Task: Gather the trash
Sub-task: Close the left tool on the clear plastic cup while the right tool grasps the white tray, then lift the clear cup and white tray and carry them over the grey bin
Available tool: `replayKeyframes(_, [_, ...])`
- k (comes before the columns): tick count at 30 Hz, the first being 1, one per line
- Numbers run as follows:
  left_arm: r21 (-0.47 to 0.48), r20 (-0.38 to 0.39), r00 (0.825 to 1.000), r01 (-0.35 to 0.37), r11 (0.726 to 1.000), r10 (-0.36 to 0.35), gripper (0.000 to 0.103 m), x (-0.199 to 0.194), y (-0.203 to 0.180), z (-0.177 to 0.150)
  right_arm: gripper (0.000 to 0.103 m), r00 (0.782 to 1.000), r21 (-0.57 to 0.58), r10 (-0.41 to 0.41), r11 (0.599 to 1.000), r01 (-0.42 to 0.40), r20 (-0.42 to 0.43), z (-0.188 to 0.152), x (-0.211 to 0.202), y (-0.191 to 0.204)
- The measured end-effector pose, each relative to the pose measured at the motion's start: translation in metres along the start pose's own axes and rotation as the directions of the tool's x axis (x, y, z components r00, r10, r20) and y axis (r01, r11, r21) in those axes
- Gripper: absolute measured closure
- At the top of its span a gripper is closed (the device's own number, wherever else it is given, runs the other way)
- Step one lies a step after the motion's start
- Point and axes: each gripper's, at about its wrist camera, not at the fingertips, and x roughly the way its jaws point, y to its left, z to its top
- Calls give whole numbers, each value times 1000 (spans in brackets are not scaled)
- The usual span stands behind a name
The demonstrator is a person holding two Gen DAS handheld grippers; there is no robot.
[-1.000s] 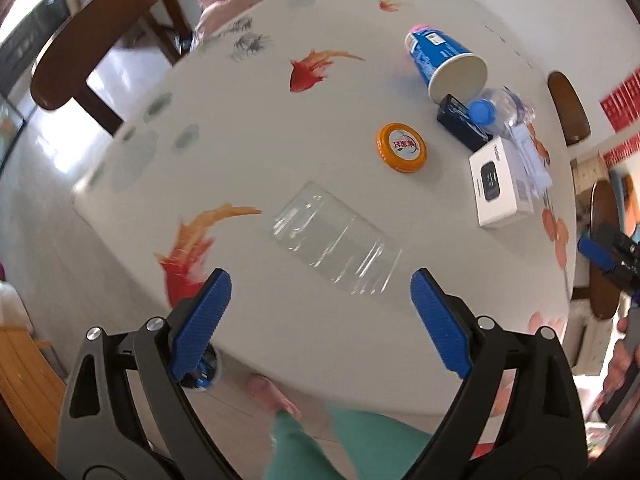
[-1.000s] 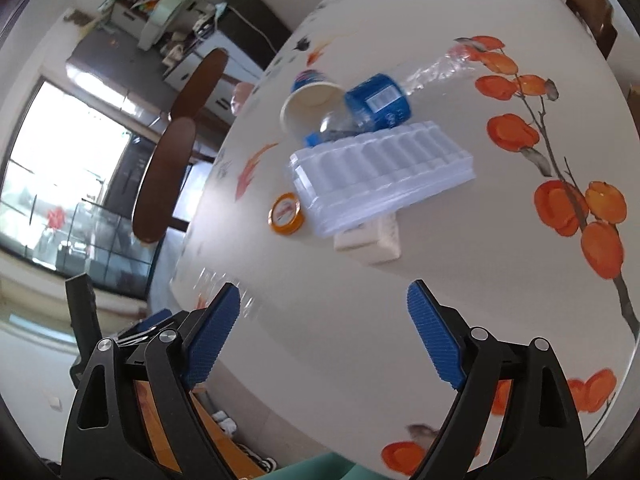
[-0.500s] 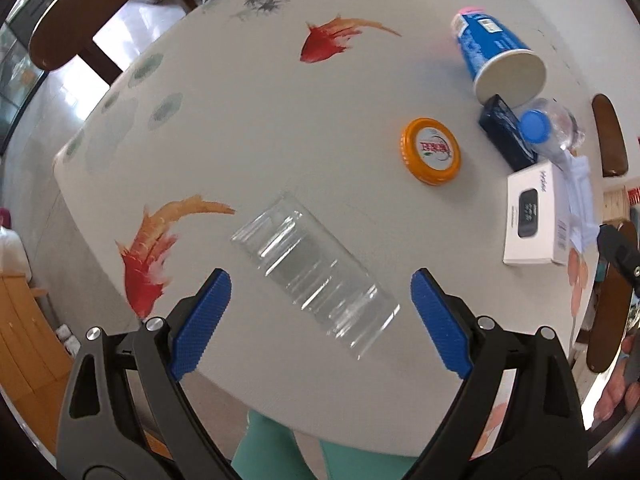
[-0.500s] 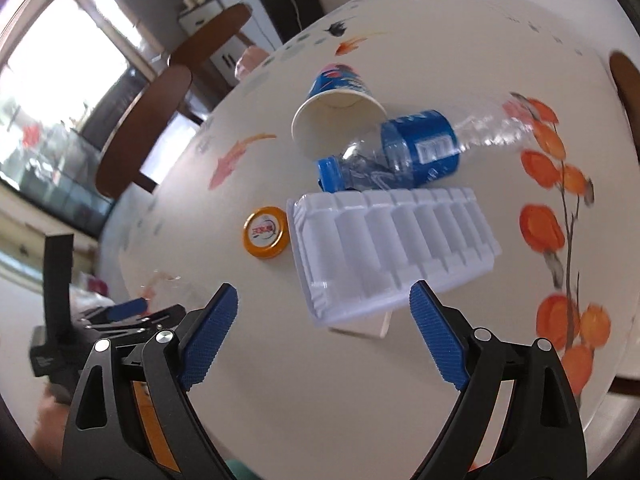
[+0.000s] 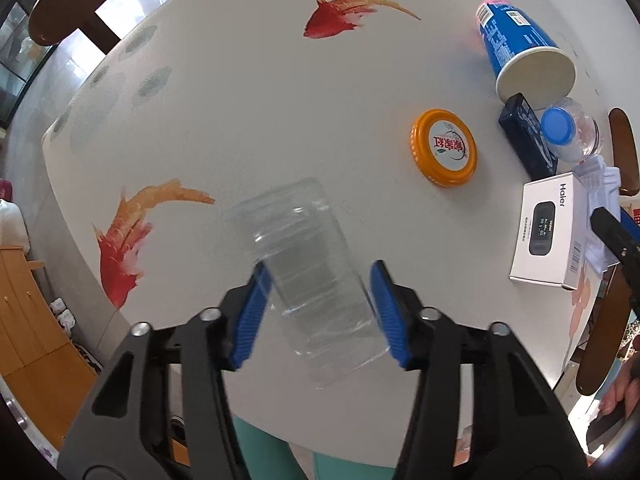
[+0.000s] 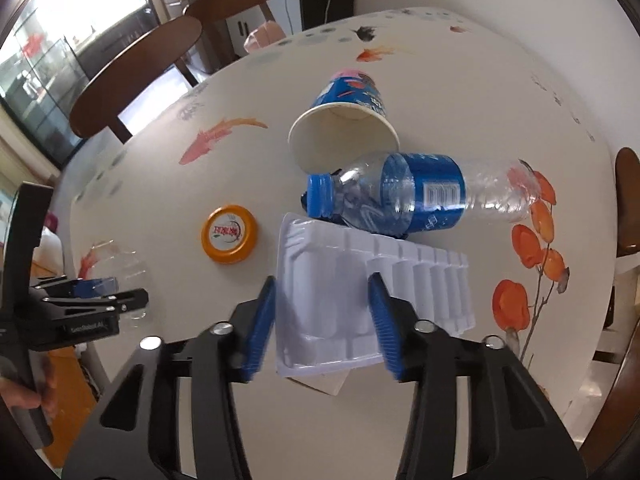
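A clear plastic cup (image 5: 308,264) lies on its side on the white table (image 5: 240,100). My left gripper (image 5: 318,300) has closed around it, blue pads against both sides. In the right wrist view the left gripper (image 6: 92,300) sits at the cup (image 6: 128,272) on the left. My right gripper (image 6: 322,314) has closed in on the near end of a white ribbed plastic tray (image 6: 372,288), which rests on a white box (image 6: 320,382). A crushed blue-label bottle (image 6: 416,196), a blue paper cup (image 6: 348,120) and an orange lid (image 6: 229,234) lie beyond.
The white box (image 5: 548,232), a dark blue packet (image 5: 528,140), the lid (image 5: 444,148), paper cup (image 5: 524,52) and bottle cap end (image 5: 560,132) sit right of my left gripper. Dark wooden chairs (image 6: 136,76) stand around the table. The table edge runs close below both grippers.
Both grippers moved forward and narrowed. The left one closed around the clear cup. The right one closed in on the near end of the white tray.
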Motion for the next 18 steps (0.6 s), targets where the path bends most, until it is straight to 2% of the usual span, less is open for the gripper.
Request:
replayKeyframes(1, [0,1,1000,8,1000,-8,65,-1,0,0,57,1000,4,9,1000,-9,-4,0,-2,-3])
replayKeyframes(3, [2,-1,1000,12,1000,-12,71,-3,2,1,57,1000,21,16,1000,-16,-5,0,-6,-10])
replayKeyframes(11, [19,42,998,39,999,-40,71,-27,5,4,57,997,124,64,990,-69,39,-4,-37,-39])
replayKeyframes(18, [87,96,994,53,995,-61,71,-53,-9,6,57,985,239,107,961,-137,134,-13,-77,-64])
